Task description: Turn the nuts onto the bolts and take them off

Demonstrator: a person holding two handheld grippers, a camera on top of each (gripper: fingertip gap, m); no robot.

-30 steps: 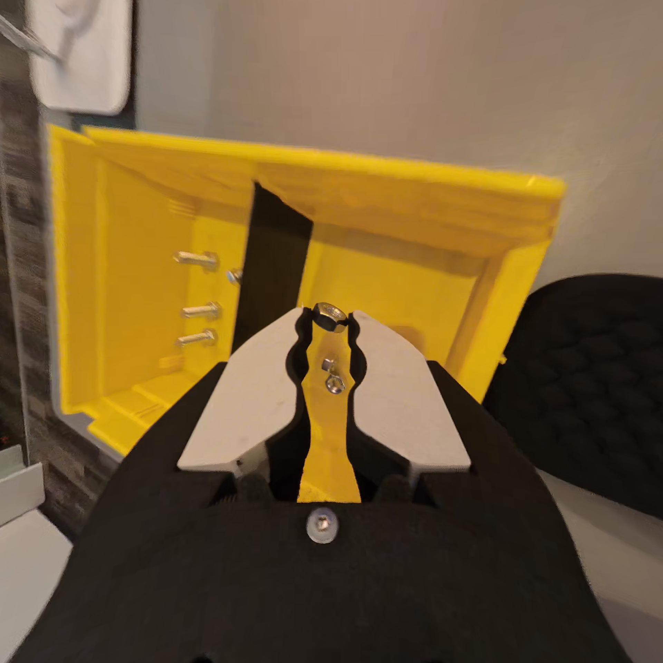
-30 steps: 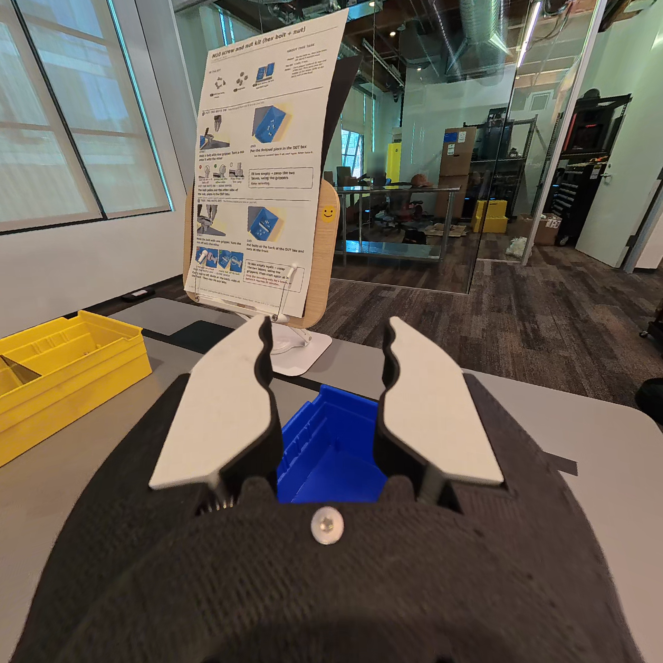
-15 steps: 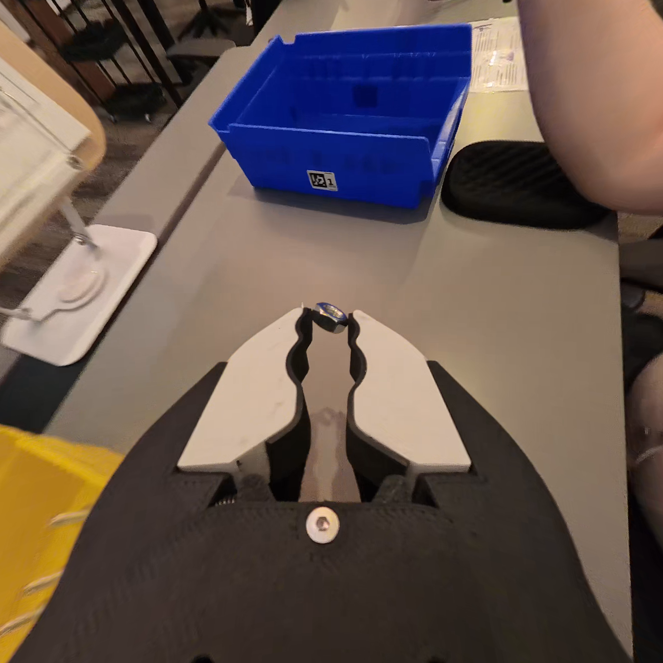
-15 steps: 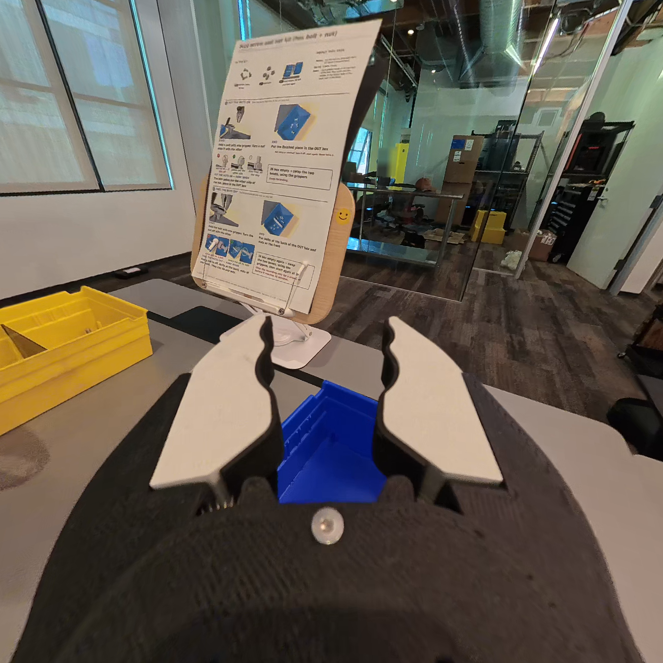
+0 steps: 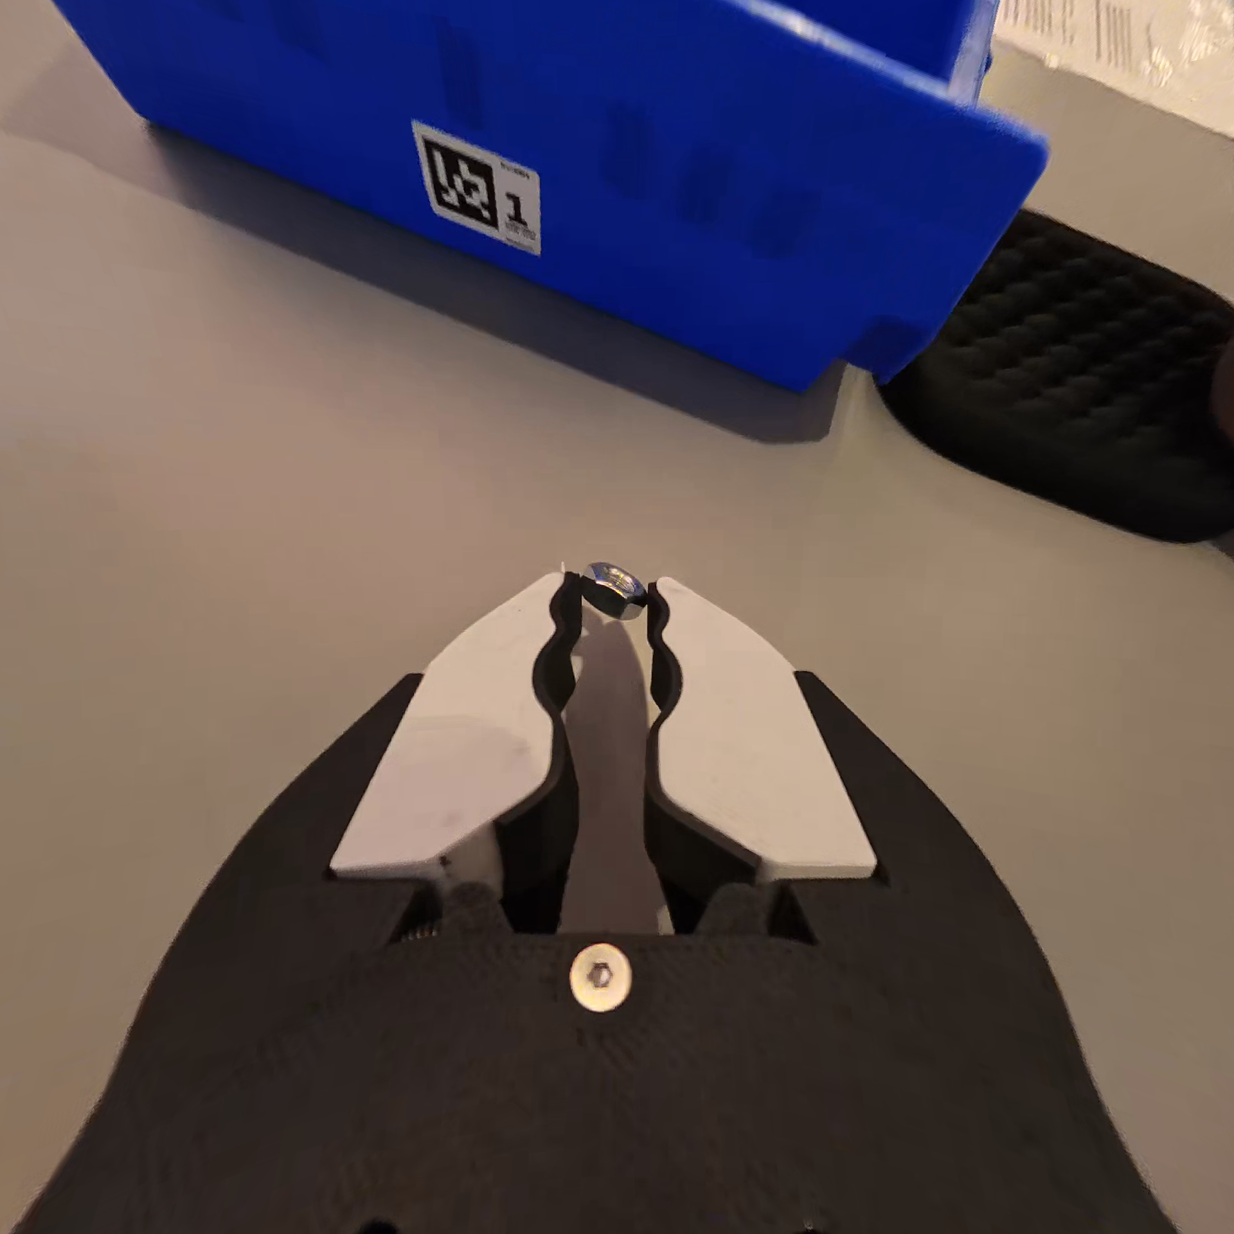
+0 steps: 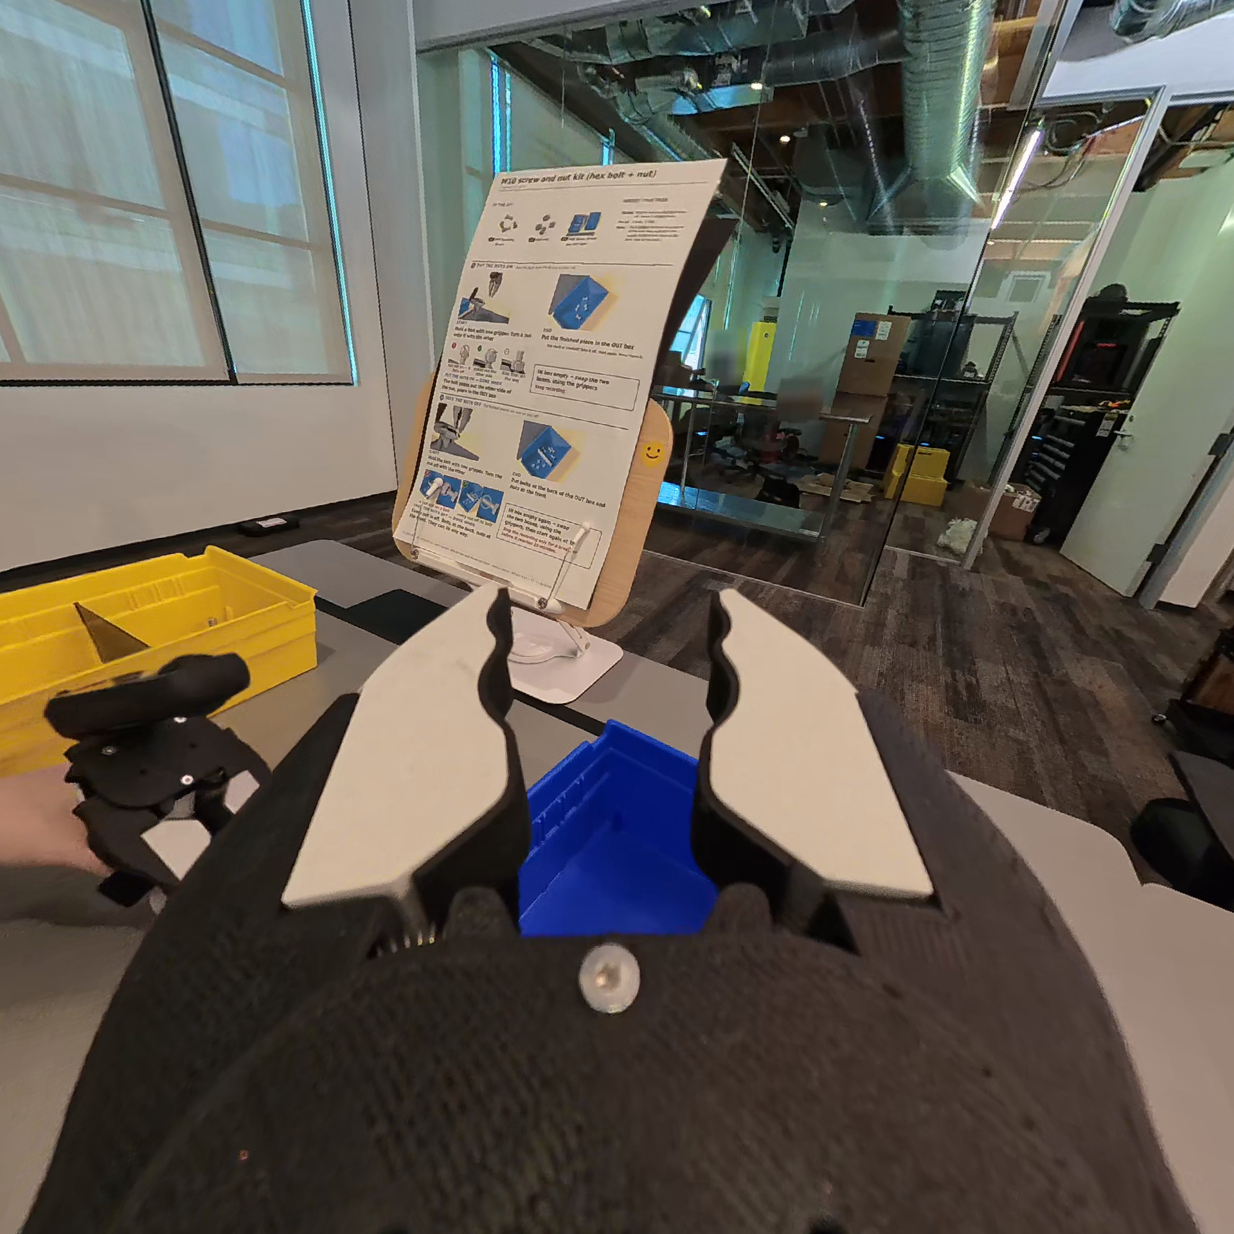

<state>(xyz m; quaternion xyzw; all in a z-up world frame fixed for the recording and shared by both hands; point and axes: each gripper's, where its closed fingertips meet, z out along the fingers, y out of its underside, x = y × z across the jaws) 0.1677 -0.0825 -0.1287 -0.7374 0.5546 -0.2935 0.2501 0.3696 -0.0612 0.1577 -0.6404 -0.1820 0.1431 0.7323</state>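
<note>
My left gripper (image 5: 611, 596) is shut on a small silver hex nut (image 5: 613, 594), pinched at the fingertips above the grey table, just short of the blue bin (image 5: 668, 167). The left gripper also shows at the left of the right wrist view (image 6: 153, 788), held by a hand. My right gripper (image 6: 604, 614) is open and empty, held above the blue bin (image 6: 614, 835), whose inside shows between its fingers. The yellow bin (image 6: 153, 621) with a dark divider stands at the far left; a bit of metal shows inside it.
A black textured pad (image 5: 1082, 387) lies right of the blue bin. A sheet of paper (image 5: 1122, 53) lies beyond it. An instruction sheet on a wooden stand (image 6: 554, 400) stands at the table's far edge. The grey table (image 5: 200, 434) lies between the bins. The gap from one gripper's tips to the other's is roughly 35 centimeters.
My left gripper swung away from the yellow bin with the nut and came close up to the blue bin's front wall. It has come into the right wrist view. My right gripper stayed open.
</note>
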